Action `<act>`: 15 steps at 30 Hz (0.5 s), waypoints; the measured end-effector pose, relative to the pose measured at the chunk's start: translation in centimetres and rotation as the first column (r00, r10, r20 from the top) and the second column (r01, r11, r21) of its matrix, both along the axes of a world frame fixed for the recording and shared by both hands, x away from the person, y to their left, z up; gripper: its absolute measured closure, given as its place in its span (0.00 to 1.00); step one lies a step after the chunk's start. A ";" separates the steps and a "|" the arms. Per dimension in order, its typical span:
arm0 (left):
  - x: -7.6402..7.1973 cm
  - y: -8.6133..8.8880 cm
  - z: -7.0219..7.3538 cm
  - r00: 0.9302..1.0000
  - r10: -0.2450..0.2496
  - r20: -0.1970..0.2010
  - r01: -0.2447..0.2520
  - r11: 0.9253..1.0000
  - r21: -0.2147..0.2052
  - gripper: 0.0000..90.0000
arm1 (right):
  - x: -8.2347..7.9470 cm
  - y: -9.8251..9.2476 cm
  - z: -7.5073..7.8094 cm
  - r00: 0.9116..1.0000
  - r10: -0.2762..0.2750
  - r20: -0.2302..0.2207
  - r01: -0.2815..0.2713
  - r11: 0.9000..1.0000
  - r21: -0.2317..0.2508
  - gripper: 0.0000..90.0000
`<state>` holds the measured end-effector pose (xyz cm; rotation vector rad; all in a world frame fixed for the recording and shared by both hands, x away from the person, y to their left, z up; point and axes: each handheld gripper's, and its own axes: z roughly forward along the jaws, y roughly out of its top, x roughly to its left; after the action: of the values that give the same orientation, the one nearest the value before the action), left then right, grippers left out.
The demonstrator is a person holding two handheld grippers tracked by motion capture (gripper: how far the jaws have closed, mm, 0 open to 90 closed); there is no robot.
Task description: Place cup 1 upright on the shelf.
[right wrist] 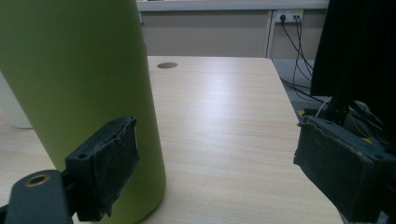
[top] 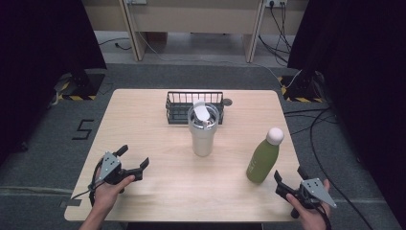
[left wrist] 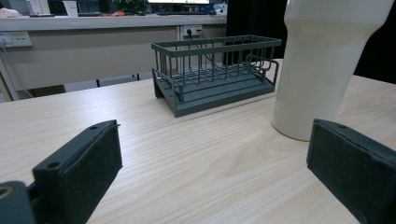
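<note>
Bare tabletop (top: 158, 187) spreads between both tools, left tool (top: 133, 163) and right tool (top: 287, 184) gaping apart, green bottle (top: 263, 160) beside the right.

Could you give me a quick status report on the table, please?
Left gripper open, near tumbler. Right gripper open beside green bottle, nothing held. Path clear.

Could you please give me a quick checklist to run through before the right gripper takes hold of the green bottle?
1. Right gripper jaws open with nothing between them: ok.
2. Green bottle upright on the table: ok.
3. Bottle centred between the right jaws: not ok; in the right gripper view it stands in front of one jaw, off to the side.
4. White cap seated on the bottle: ok; tightness cannot tell.
5. Left gripper open and apart from the cream tumbler: ok.
6. Wire basket well away from the bottle: ok.
</note>
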<state>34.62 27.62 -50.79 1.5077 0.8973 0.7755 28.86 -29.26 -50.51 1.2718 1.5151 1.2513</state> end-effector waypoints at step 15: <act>0.0 -0.2 0.1 1.000 -0.003 0.002 0.003 1.000 0.000 0.03 | -1.7 1.1 1.1 0.997 0.064 0.045 -0.063 0.998 -0.018 0.11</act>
<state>34.62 27.44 -50.68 1.5075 0.8932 0.7741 27.17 -28.20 -49.43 1.1854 1.5410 1.2966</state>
